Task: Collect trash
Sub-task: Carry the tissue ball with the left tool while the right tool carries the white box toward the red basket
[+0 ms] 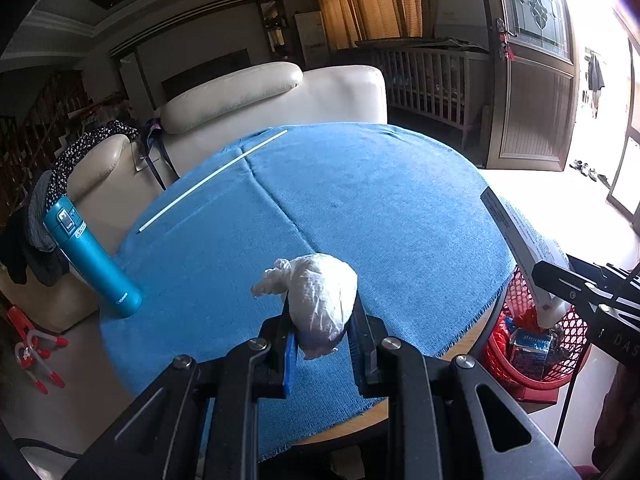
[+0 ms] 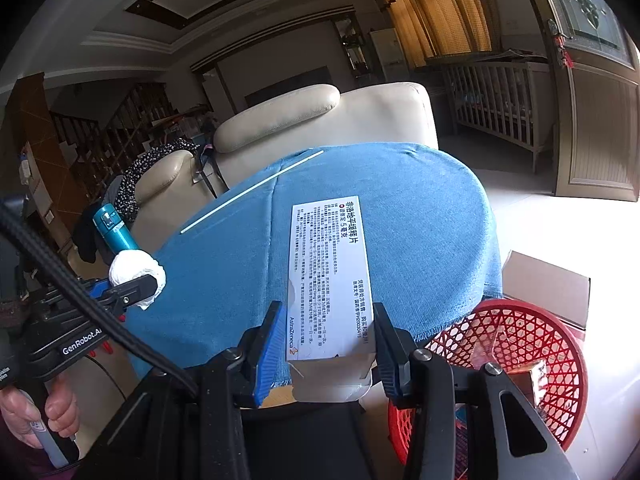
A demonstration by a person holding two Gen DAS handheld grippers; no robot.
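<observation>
Trash is held in both grippers, above the near edge of a round table covered with a blue cloth. The left gripper is clenched on a crumpled white wad, which bulges up between its blue-padded fingers. The right gripper grasps a white medicine box by its near end; the printed face points up and the box reaches out over the cloth. A red mesh basket stands on the floor to the right, just beside the table's edge, with some packets inside. A teal flask stands at the left rim of the table. Farther out, a thin white stick lies across the cloth. Beyond the table is a cream armchair.
</observation>
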